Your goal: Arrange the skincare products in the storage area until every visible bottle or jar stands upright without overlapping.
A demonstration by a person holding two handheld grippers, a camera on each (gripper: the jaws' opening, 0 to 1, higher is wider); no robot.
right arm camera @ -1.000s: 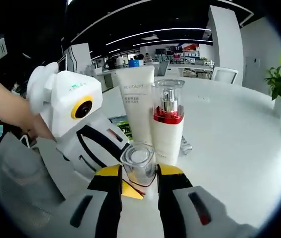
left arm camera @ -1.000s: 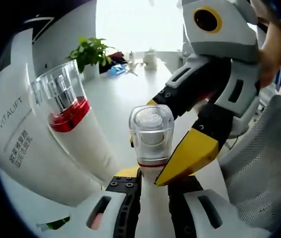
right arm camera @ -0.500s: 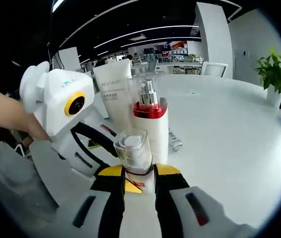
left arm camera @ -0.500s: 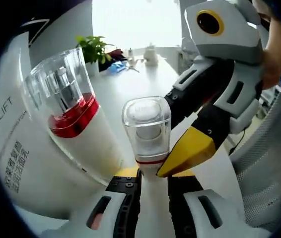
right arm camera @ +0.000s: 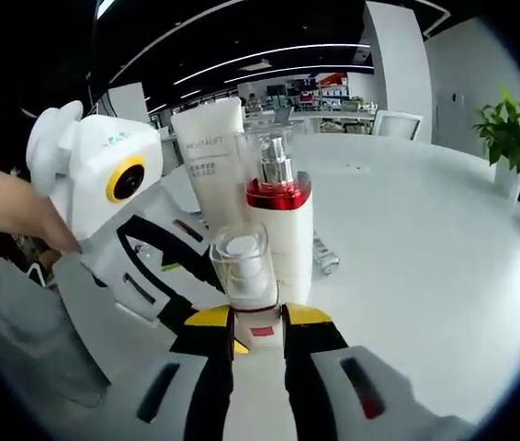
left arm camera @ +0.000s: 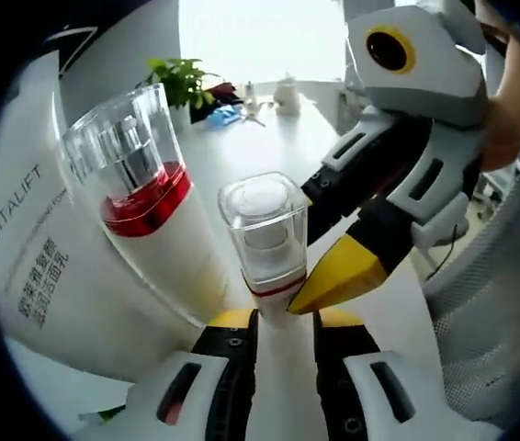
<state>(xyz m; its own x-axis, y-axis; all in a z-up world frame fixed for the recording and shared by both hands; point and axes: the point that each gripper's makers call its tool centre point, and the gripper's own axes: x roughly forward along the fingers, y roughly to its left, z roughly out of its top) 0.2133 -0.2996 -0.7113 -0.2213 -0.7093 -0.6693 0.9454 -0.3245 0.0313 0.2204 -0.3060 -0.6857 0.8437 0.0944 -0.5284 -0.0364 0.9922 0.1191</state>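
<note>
Between both tools sits the small clear-capped bottle — the left tool has its jaws drawn in against the bottle's white body, and the right tool pinches the same bottle low down, its jaws narrowed onto the base. In the left gripper view the right tool's yellow tip lies against the bottle under its red band. Just behind the bottle on the white counter stand the taller pump bottle with its red collar and the white tube, both upright and close together.

Risk, as I judge it: two tools on one small bottle can pull against each other and twist it loose, or it may be swung into the pump bottle just beside it and tip that over — the tube would likely follow.

Whether the small bottle's foot rests on the counter is hidden by the jaws. The tube's lettering is cut off and only partly readable.
</note>
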